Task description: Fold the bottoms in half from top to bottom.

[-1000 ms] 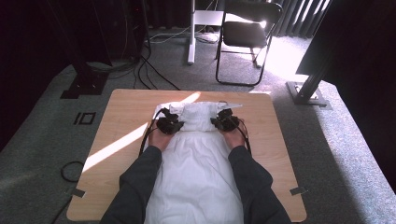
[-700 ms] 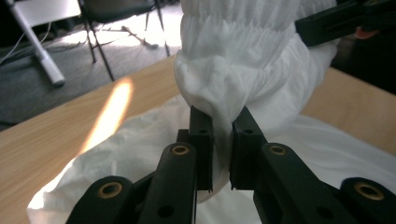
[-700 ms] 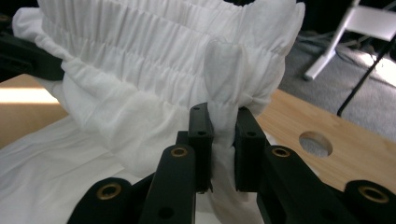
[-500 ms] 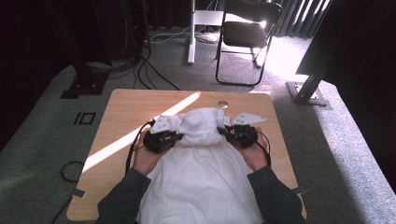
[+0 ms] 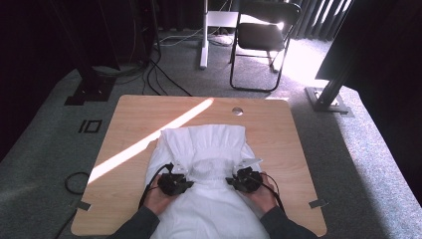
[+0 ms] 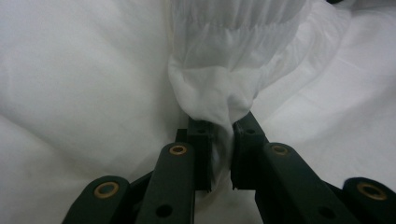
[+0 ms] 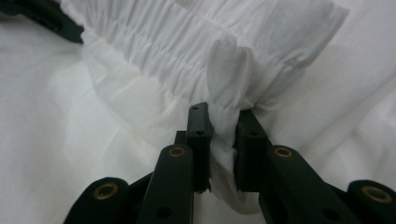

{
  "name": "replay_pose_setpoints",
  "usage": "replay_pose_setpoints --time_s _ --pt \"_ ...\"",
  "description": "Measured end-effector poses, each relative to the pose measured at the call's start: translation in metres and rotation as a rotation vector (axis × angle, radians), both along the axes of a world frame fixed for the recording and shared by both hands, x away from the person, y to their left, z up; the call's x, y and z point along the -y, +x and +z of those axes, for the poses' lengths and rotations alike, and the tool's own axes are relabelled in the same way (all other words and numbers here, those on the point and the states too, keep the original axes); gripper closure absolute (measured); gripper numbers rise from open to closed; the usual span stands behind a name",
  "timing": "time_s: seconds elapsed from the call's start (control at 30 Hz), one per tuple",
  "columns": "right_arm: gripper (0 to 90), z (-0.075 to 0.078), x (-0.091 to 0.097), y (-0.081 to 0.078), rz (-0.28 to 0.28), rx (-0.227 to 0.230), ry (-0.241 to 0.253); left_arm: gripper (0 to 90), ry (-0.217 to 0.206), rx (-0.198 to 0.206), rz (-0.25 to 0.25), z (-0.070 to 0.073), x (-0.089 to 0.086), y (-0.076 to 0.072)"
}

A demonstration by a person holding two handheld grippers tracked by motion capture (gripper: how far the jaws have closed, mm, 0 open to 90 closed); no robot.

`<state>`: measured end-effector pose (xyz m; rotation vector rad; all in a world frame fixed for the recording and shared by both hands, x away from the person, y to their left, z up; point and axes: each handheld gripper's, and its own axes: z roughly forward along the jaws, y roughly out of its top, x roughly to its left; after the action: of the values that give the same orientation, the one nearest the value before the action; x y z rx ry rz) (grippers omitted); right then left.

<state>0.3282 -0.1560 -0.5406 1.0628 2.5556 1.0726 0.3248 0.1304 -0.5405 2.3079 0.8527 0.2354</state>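
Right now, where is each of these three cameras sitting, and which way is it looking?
High view: above the person's side, looking forward and down on the table; forearms and both grippers visible.
Left gripper view: rides the left gripper, looking along its jaws clamping the white garment.
Right gripper view: rides the right gripper, jaws pinching the gathered hem.
All share the white garment.

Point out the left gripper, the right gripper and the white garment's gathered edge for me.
left gripper (image 5: pixel 185 175): high view, between its fingertips, shut on cloth.
right gripper (image 5: pixel 238 172): high view, between its fingertips, shut on cloth.
white garment (image 7: pixel 154 35): right gripper view, on the gathered edge.
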Motion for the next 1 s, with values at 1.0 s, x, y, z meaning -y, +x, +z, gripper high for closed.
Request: replay_pose_setpoints --time_s 1.0 --pt "80.1 0.005 -0.007 0.117 -0.152 0.027 0.032 82.3 -0.013 0.071 0.184 0.014 0.012 0.107"
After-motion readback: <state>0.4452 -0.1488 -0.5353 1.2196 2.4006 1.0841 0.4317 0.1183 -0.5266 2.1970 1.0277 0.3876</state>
